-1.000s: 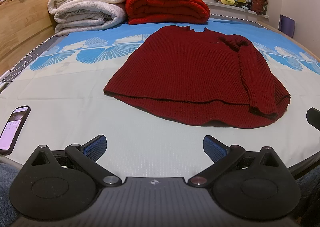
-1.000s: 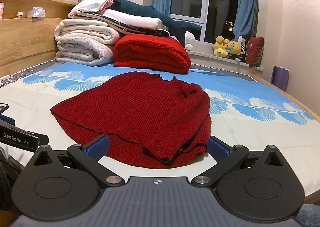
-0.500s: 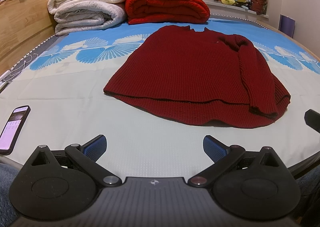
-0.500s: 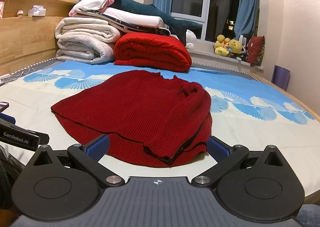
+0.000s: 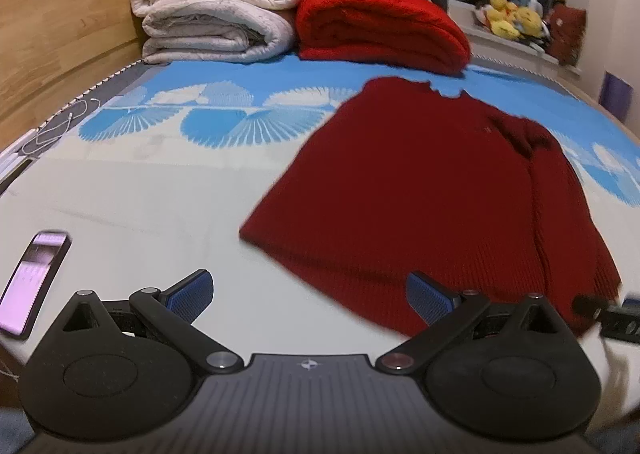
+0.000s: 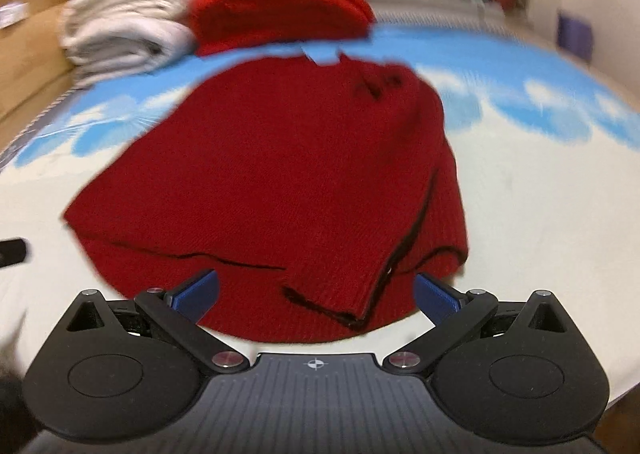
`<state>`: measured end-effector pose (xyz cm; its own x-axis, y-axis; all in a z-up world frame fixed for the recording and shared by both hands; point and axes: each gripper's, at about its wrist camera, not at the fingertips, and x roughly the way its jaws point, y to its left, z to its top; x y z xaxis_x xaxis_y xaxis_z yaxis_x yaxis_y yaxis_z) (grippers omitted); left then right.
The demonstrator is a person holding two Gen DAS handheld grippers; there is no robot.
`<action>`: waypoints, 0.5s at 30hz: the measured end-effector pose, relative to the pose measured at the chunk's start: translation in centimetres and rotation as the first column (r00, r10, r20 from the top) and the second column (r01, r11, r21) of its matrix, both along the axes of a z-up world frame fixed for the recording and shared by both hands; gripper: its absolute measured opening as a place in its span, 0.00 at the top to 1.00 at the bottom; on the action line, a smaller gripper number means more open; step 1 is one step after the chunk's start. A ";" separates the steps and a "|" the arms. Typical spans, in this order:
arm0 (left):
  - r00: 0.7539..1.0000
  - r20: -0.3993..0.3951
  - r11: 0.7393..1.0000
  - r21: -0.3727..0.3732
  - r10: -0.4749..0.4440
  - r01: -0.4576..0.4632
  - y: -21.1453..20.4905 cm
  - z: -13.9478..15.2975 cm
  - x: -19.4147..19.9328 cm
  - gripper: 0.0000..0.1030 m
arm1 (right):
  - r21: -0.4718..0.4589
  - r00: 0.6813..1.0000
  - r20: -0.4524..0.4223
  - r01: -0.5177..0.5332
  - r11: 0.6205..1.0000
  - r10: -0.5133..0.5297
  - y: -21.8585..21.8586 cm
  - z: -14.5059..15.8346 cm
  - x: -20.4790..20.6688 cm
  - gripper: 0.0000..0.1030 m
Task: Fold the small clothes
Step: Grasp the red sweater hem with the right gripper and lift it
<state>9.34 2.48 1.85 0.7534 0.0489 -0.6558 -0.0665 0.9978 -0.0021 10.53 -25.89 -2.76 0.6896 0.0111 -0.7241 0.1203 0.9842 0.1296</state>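
Both tongs, left and right, still released, have moved closer over the red sweater.

Our left gripper and right gripper both hang low with jaws spread wide, holding nothing between the blue pads.

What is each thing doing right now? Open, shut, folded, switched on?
Left gripper: open, empty.
Right gripper: open, empty, over the sweater's hem.
Sweater: flat on the bed, one sleeve folded across it.
Phone: screen lit, lying on the bed.
Red blanket: folded.
White blankets: folded, stacked.
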 end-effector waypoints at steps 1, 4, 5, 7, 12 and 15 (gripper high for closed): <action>1.000 0.000 1.000 -0.001 0.006 -0.006 0.0 0.0 1.3 0.00 | 0.023 1.000 -0.024 0.020 1.000 -0.019 -0.4 -0.8 1.3 0.01; 1.000 -0.005 1.000 0.012 0.015 -0.015 -0.2 -0.9 4.8 0.00 | 0.026 0.995 -0.082 0.059 0.998 -0.057 -1.0 -3.2 4.3 0.13; 1.000 -0.006 1.000 0.023 0.014 -0.013 -0.2 -1.4 5.7 0.00 | -0.007 0.990 -0.116 0.075 0.997 -0.075 -1.0 -4.1 5.4 0.19; 0.999 -0.017 0.997 0.074 0.036 -0.035 0.0 -2.9 6.9 0.00 | -0.054 0.994 -0.074 0.079 0.995 -0.083 -0.5 -4.1 5.6 0.37; 0.996 -0.061 0.998 0.013 0.065 -0.065 0.6 -3.4 8.7 0.00 | -0.066 0.999 0.053 0.007 0.998 -0.004 -1.2 1.0 4.8 0.73; 0.996 -0.048 0.997 0.023 0.079 -0.078 0.4 -3.1 9.1 0.00 | -0.104 0.990 0.137 0.037 0.994 -0.023 -4.7 5.3 4.9 0.75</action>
